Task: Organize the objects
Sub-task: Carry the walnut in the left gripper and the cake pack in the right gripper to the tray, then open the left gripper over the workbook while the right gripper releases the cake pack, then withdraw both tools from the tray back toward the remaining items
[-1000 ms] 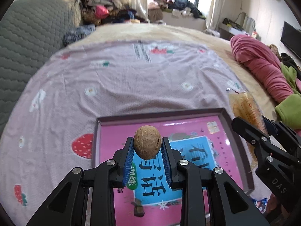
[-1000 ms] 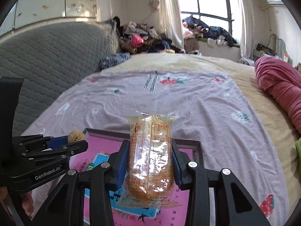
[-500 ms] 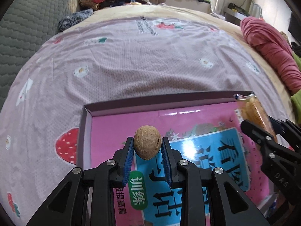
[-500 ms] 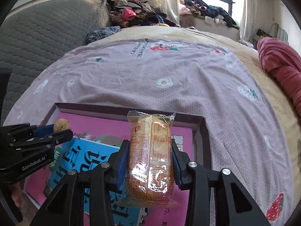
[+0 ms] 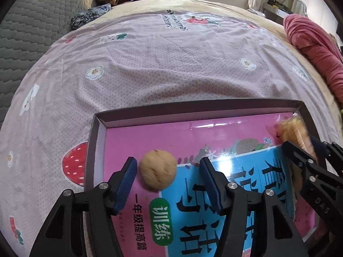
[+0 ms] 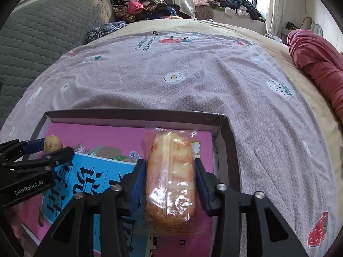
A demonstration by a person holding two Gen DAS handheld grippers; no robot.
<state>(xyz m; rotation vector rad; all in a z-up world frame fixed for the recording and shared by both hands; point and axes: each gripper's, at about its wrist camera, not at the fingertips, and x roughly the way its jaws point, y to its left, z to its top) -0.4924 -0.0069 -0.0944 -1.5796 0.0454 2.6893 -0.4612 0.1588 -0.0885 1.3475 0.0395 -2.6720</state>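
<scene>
Dropping both snacks into the shallow dark-rimmed box (image 5: 96,141) on the strawberry-print bedsheet (image 5: 171,68) looks like the step here, and I'd say the trick is to back straight up and out so the fingers don't nudge anything on the slick pink-and-blue workbook cover (image 5: 193,203) lining the bottom. Biggest item first: the wrapped bread roll (image 6: 170,182) sits lengthwise between the right gripper (image 6: 170,184) pads, whose jaws have just been opening; there's a sliver of daylight on each side, so it reads as let go, lying near the box's right wall (the crinkly wrapper may cling to a pad, so lift slowly). Then the walnut (image 5: 158,170): the left gripper (image 5: 168,182) has also just been opening and now stands clearly wide, the nut loose between the fingers, closer to the left pad, resting on the book near the box's left side. It's round, so I'd expect it to roll if bumped. View differences: the left wrist camera shows the real gap around the walnut, which the right one only catches as a small lump beyond the other tool's fingertip; the right camera shows the whole roll and the box's right corner, while the left view gets just a blurred orange end behind the right gripper.
</scene>
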